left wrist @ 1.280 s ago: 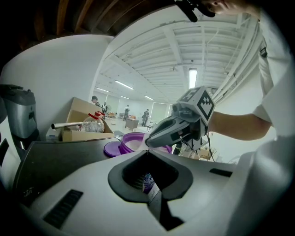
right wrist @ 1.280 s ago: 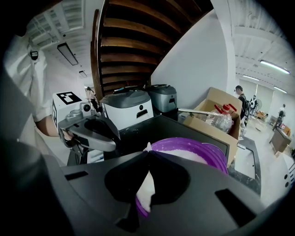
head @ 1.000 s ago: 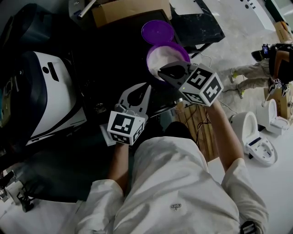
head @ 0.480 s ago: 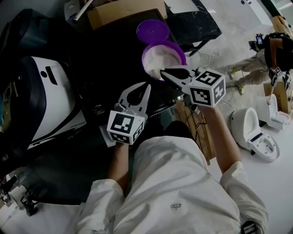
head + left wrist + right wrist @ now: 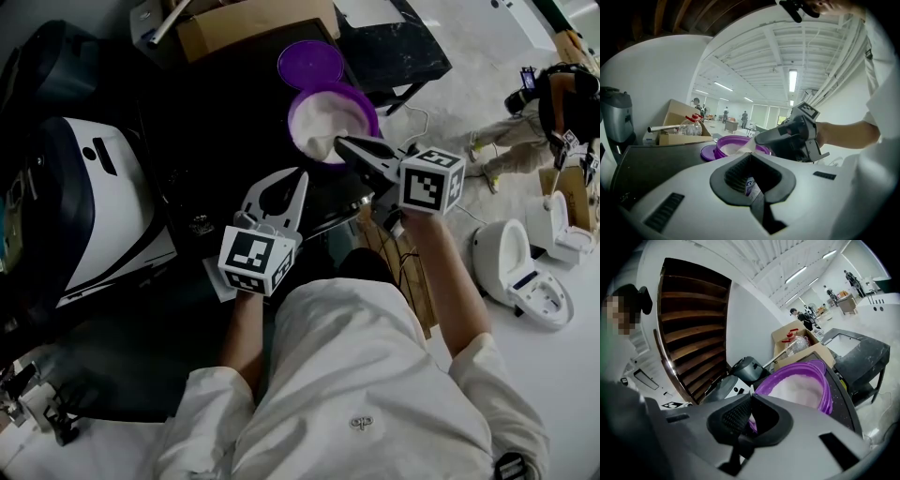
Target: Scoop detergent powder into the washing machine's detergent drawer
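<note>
Pinching a pale scoop (image 5: 322, 149) — right tool (image 5: 341, 142) points it into purple tub (image 5: 293, 114).

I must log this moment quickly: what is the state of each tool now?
Left tool: closed, holding nothing.
Right tool: closed on a white scoop, at the purple tub of powder.
</note>
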`<state>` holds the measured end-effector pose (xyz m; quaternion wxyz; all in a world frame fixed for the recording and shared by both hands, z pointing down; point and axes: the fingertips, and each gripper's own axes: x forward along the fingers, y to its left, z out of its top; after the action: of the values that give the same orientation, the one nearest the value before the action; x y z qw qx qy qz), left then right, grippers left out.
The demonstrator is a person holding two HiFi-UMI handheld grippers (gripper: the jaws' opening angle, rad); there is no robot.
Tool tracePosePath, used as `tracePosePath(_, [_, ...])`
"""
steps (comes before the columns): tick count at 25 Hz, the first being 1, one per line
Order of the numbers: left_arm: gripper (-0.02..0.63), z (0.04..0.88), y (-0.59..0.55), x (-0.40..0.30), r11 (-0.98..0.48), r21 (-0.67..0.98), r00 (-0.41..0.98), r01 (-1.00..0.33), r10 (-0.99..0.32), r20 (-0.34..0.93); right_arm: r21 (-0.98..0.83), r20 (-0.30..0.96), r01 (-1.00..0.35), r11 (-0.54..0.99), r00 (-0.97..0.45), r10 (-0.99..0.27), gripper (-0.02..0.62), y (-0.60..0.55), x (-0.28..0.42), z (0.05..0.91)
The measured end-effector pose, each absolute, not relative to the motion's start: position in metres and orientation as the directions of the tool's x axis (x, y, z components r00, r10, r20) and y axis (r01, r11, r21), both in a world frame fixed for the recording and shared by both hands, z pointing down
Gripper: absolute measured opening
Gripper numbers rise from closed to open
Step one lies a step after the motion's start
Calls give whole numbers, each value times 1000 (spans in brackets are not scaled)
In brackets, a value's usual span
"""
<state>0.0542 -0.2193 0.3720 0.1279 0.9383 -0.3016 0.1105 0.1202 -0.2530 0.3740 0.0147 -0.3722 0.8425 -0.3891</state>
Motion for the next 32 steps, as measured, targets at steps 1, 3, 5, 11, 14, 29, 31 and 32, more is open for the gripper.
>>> tracePosePath(1, [20, 372, -219, 55, -786, 173, 794, -593, -537, 283, -683, 251, -606, 407, -718, -649, 9, -254, 122, 373])
tracePosePath(3, [20, 371, -218, 56, -786, 171, 794, -594, -539, 281, -708, 224, -590, 387, -708, -670, 9, -255, 126, 369])
tracePosePath(5, [20, 370, -218, 56, -785, 169, 792, -597, -542, 280, -722, 197, -581, 377, -694, -692, 9, -258, 132, 363])
tracePosePath(11, [20, 368, -217, 54, -780, 161, 786, -605, -552, 280, -807, 128, -512, 295, -638, -759, 9, -261, 153, 361])
tracePosePath(14, [19, 367, -216, 57, -780, 162, 786, -605, -552, 278, -834, 92, -477, 278, -617, -781, 9, -260, 162, 358])
tracePosePath(29, [19, 351, -187, 77, -791, 126, 787, -598, -552, 274, -932, -78, -263, 248, -522, -849, 9, -233, 200, 336])
tracePosePath(31, [18, 349, -180, 80, -792, 125, 788, -597, -552, 272, -937, -101, -239, 257, -517, -850, 9, -225, 203, 333])
tracePosePath(32, [20, 348, -177, 81, -793, 124, 789, -597, -551, 271, -937, -111, -230, 262, -515, -850, 9, -221, 205, 331])
